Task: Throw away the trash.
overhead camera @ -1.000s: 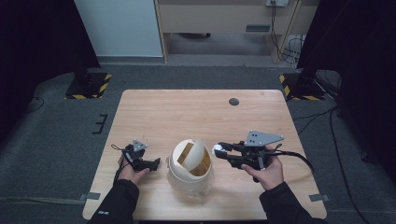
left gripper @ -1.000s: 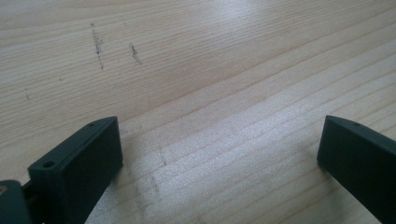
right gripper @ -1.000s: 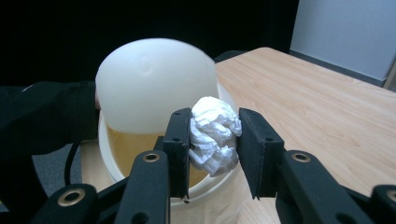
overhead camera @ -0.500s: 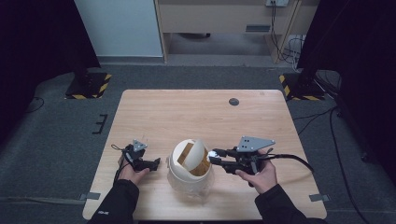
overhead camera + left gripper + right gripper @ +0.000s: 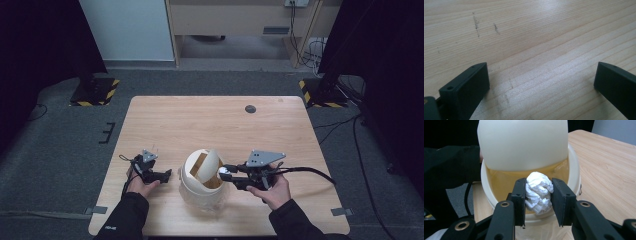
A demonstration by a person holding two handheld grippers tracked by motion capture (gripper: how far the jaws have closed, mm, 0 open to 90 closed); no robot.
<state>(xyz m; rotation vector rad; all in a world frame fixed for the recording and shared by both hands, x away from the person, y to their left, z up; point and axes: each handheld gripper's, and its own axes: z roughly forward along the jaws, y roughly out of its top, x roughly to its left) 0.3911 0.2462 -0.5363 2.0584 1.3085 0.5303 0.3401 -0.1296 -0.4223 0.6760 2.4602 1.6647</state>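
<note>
The right gripper (image 5: 538,195) holds a paper wad (image 5: 538,192) at the open bin (image 5: 202,187) near the table's front edge, drop still pending; left fingers (image 5: 466,87) wide.

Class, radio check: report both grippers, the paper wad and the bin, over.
Right gripper shut on paper wad, at bin opening. Swing lid tilted open. Left gripper open, low over table. Nothing blocking.
</note>
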